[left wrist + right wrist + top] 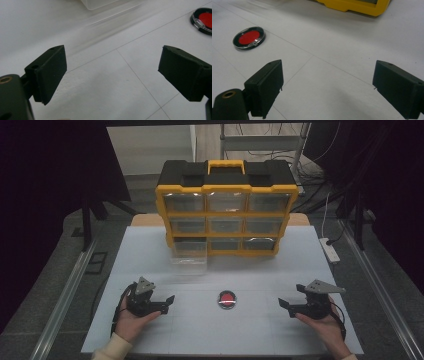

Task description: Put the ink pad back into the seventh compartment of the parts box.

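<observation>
Inspecting the table, we found the round red-centred case (227,300) lying flat between the left gripper (171,299) and right gripper (281,303), both spread wide and empty. We judged the pickup unstarted; next, one gripper must straddle it.

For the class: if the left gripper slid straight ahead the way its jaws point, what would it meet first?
Probably the round red disc: the open left gripper points across the table toward it, though its line may pass just beside it.
</observation>
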`<state>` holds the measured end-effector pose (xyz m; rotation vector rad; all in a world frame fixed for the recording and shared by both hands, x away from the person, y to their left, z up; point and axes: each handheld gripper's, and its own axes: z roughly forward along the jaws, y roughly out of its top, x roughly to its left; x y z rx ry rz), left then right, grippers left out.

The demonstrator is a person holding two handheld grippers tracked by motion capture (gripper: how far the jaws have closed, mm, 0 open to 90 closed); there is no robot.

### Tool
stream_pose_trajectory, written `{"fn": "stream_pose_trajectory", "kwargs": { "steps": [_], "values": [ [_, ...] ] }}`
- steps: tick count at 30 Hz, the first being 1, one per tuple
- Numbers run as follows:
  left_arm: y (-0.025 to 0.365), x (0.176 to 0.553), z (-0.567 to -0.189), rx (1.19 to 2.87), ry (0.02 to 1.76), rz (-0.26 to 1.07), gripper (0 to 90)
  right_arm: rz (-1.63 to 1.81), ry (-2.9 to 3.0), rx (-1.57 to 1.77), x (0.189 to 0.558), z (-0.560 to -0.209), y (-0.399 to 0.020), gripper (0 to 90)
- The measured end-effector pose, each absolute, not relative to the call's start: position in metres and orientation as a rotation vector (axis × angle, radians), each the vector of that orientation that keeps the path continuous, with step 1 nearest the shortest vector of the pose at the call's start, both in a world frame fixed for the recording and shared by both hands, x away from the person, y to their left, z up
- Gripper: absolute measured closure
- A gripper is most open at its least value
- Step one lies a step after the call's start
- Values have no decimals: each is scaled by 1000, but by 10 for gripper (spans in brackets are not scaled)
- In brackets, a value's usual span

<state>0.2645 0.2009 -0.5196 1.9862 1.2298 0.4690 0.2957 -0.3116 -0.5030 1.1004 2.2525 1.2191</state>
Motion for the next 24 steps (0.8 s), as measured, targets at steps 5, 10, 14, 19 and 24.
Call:
{"fn": "stream_pose_trajectory", "kwargs": {
  "steps": [5,10,14,19,24],
  "values": [
    [202,265,-519,1979,1236,473,92,1224,2259,1107,296,-504,-312,102],
    [202,264,-518,1976,1244,472,91,1227,2262,1112,298,-504,-311,104],
    [202,263,-517,1976,1244,474,92,1223,2272,1105,298,-505,-310,106],
    [200,264,-516,1978,1237,478,93,1225,2270,1105,297,-504,-311,110],
    [200,263,-516,1987,1226,472,94,1240,2266,1115,296,-503,-311,113]
  ]
}}
